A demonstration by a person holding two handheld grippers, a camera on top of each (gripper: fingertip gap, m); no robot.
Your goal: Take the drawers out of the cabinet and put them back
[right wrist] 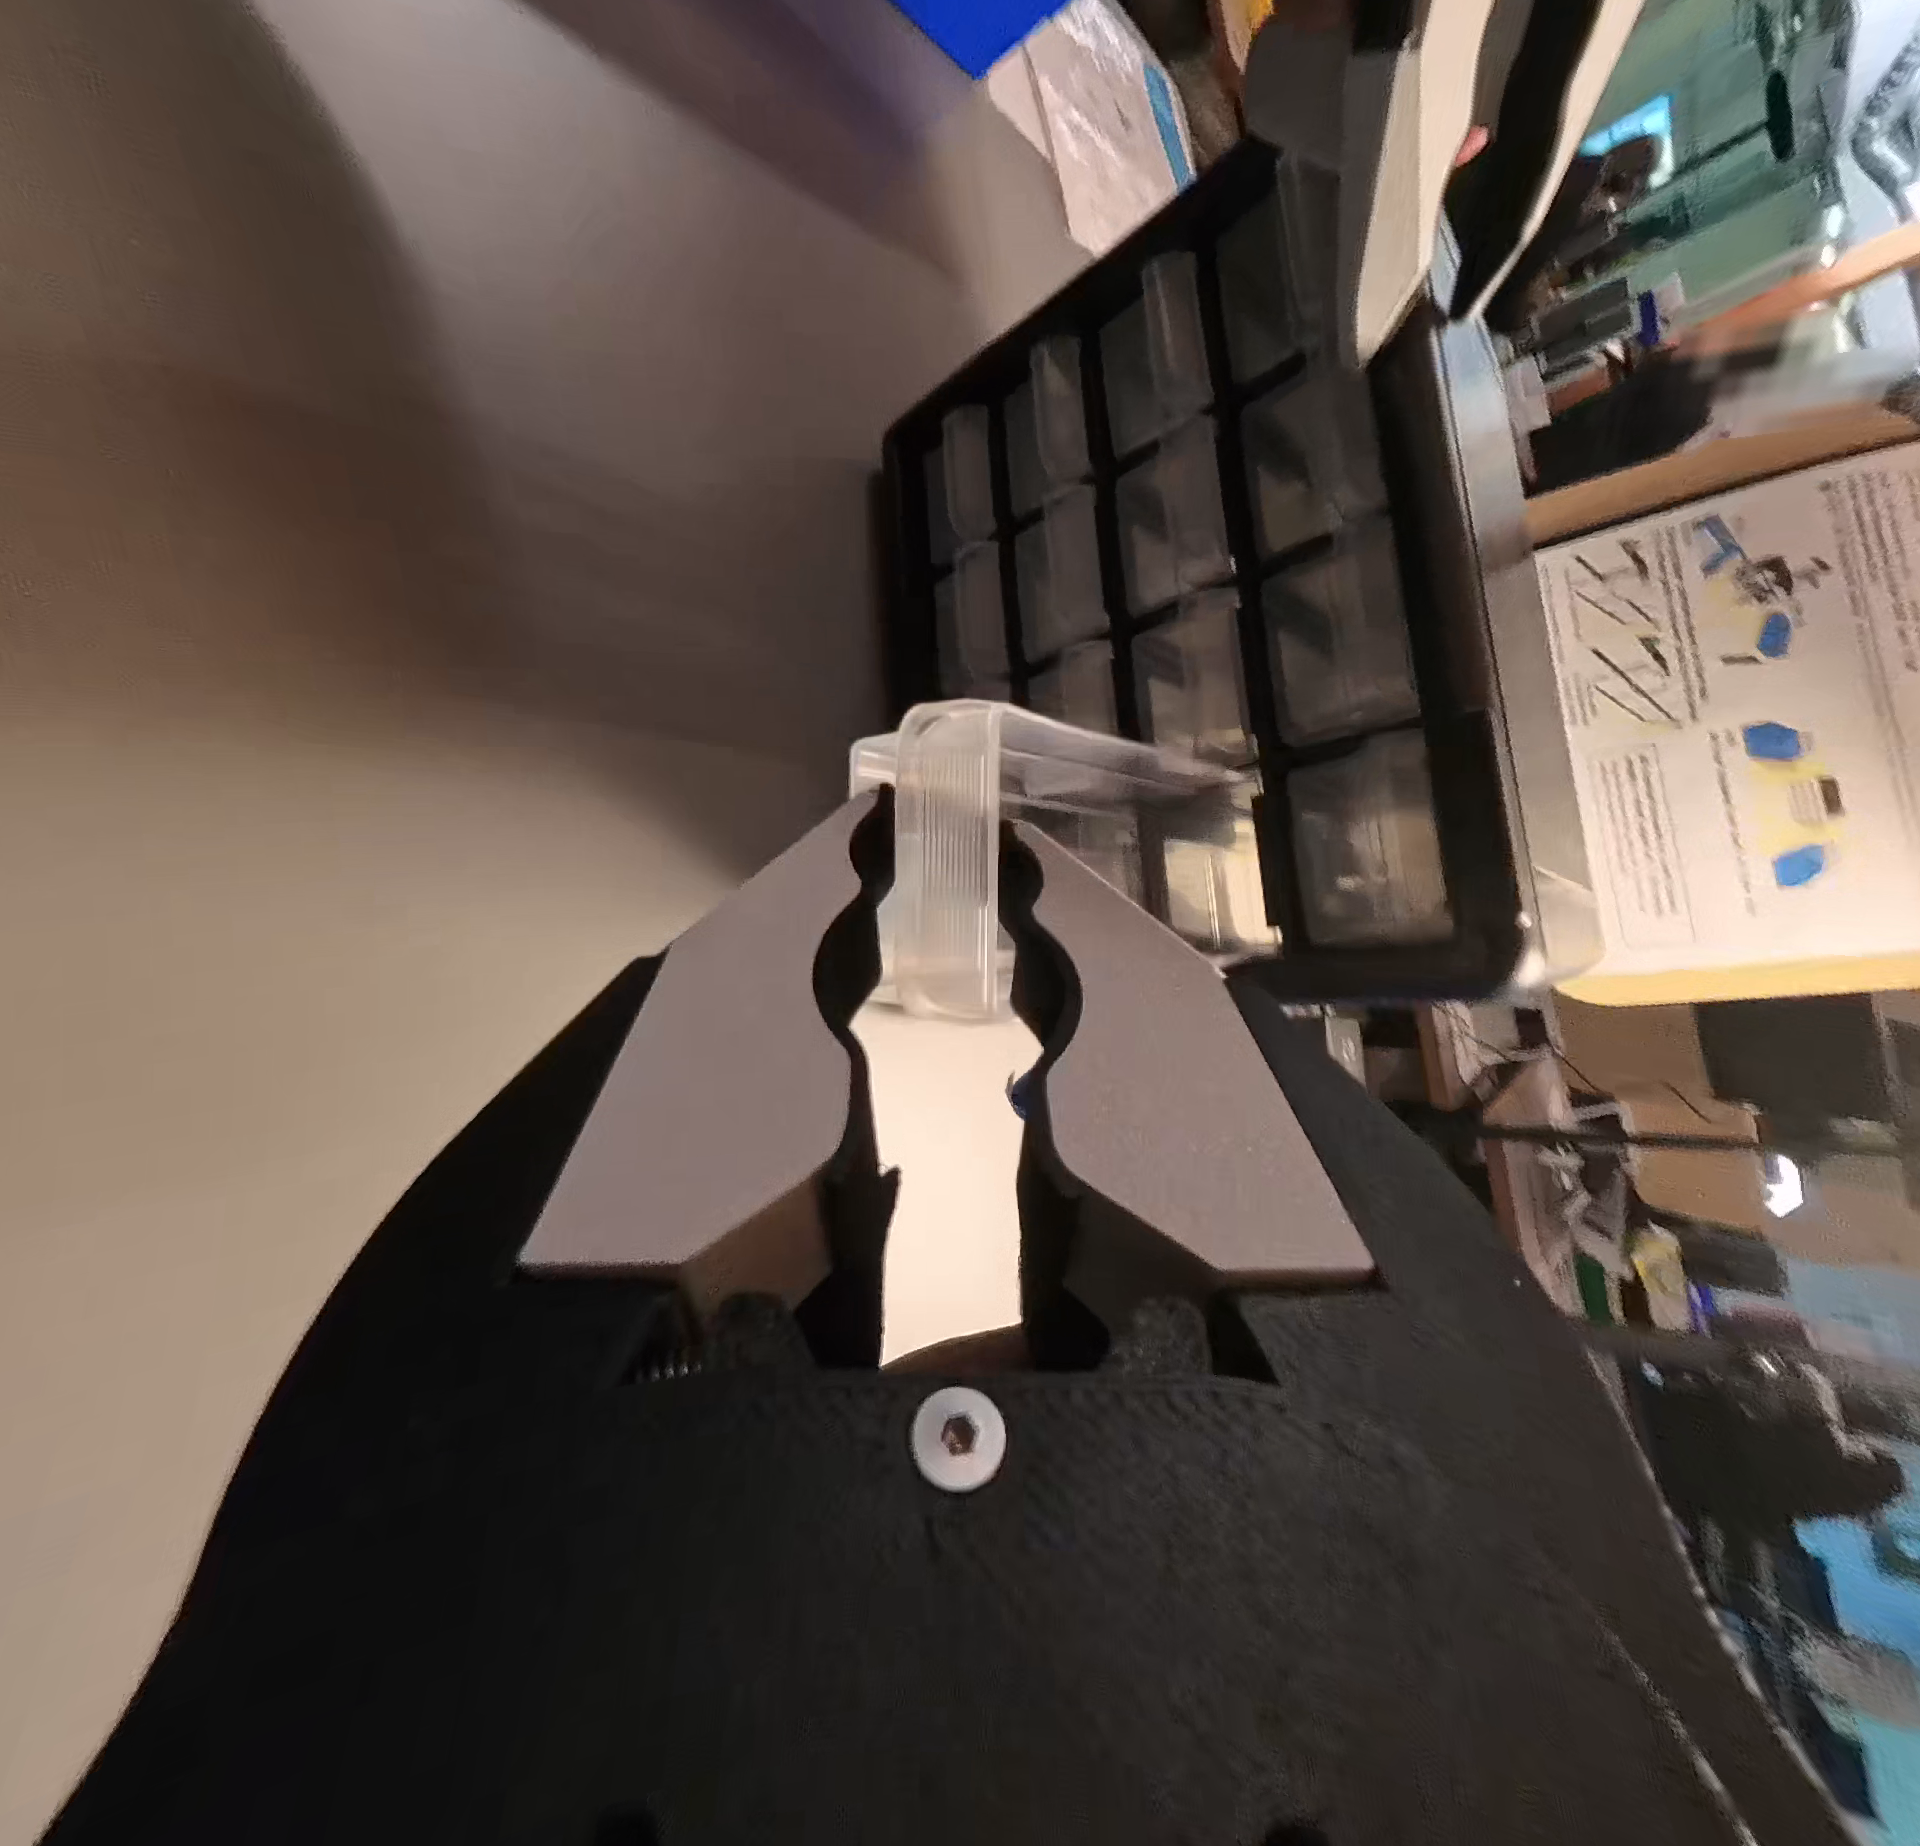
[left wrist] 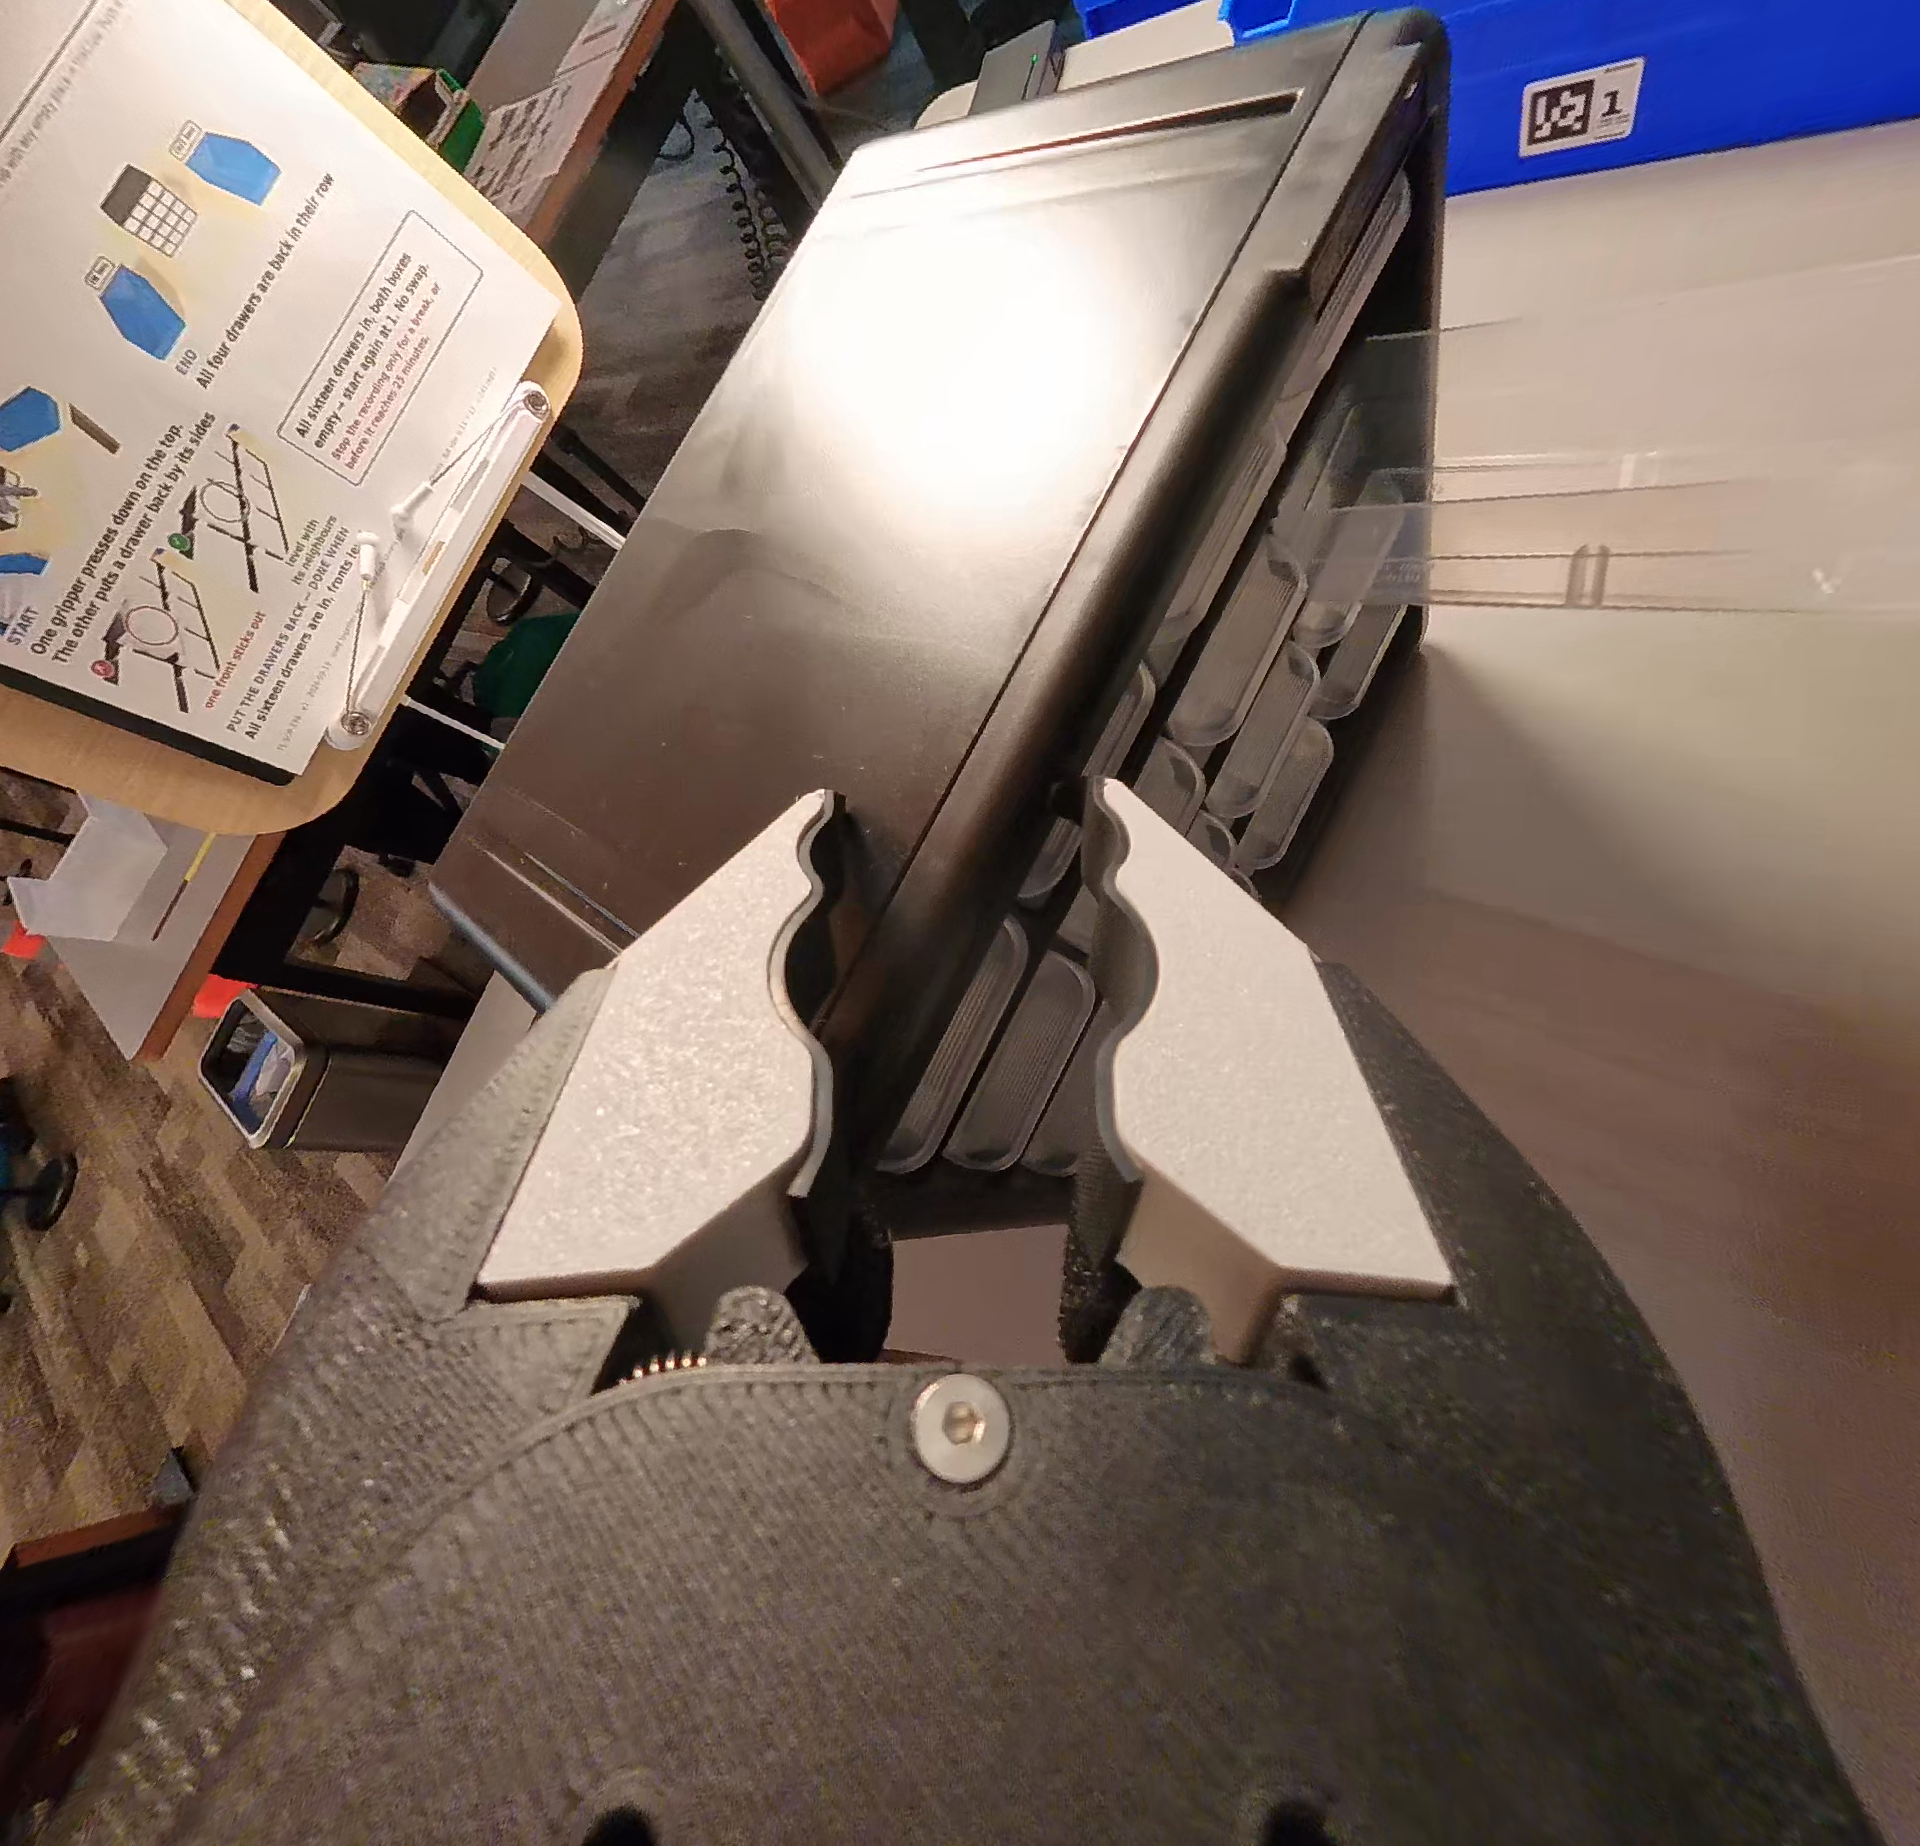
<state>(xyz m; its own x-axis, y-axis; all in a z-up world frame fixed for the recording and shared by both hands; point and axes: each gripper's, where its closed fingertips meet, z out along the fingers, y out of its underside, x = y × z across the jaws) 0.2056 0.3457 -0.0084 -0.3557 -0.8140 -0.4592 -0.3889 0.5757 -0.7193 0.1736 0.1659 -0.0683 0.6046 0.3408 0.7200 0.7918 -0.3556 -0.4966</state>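
Seemingly light, stiff and slippery, the clear drawer [right wrist: 1039, 778] sticks out of the black cabinet [right wrist: 1455, 570], right gripper [right wrist: 948, 840] clamped on its ribbed handle [right wrist: 940, 861], left gripper [left wrist: 961, 809] fingers apart astride the cabinet's top edge.

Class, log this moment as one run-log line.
right gripper: shut on clear drawer handle, part out | left gripper: open, straddling cabinet top edge

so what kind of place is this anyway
Probably a lab or workshop set up for recording handling tasks: a printed instruction sheet on a clipboard, blue storage bins with a marker tag, a black drawer cabinet on a work table, cluttered desks behind.
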